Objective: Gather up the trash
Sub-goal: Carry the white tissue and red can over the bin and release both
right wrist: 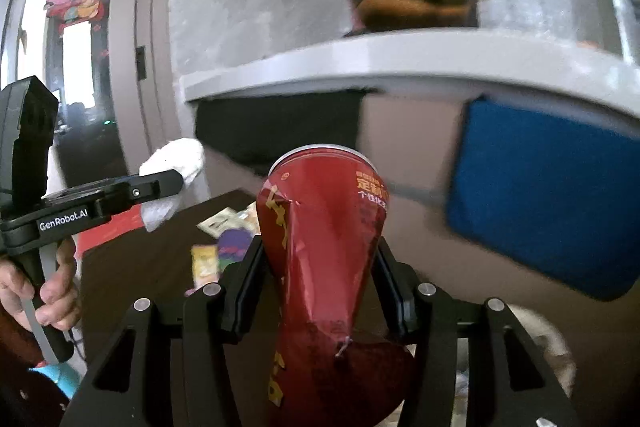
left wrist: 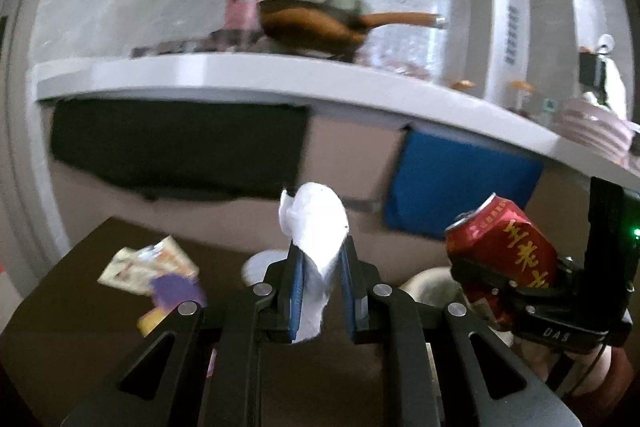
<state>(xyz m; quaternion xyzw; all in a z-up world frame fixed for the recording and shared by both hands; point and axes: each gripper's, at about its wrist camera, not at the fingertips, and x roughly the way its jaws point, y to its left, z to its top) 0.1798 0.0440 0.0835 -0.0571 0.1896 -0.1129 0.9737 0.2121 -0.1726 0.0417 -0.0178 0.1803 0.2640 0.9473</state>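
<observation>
left gripper (left wrist: pixel 320 259): we're clamped on white tissue (left wrist: pixel 314 223) | right gripper (right wrist: pixel 318 259): clamped on crushed red can (right wrist: pixel 320 227) | wrappers (left wrist: pixel 154 269) on dark table (left wrist: pixel 60 307)

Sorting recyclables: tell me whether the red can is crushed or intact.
Crushed. The can pinched in the right gripper is creased and squeezed narrow at its middle, flaring toward both ends.

Tissue (left wrist: pixel 316 227): white, crumpled, held upright above the table.
Can (right wrist: pixel 320 251): red, crushed (gold lettering), held up at right.
Wrappers (left wrist: pixel 154 269): lying at table's far left.
</observation>
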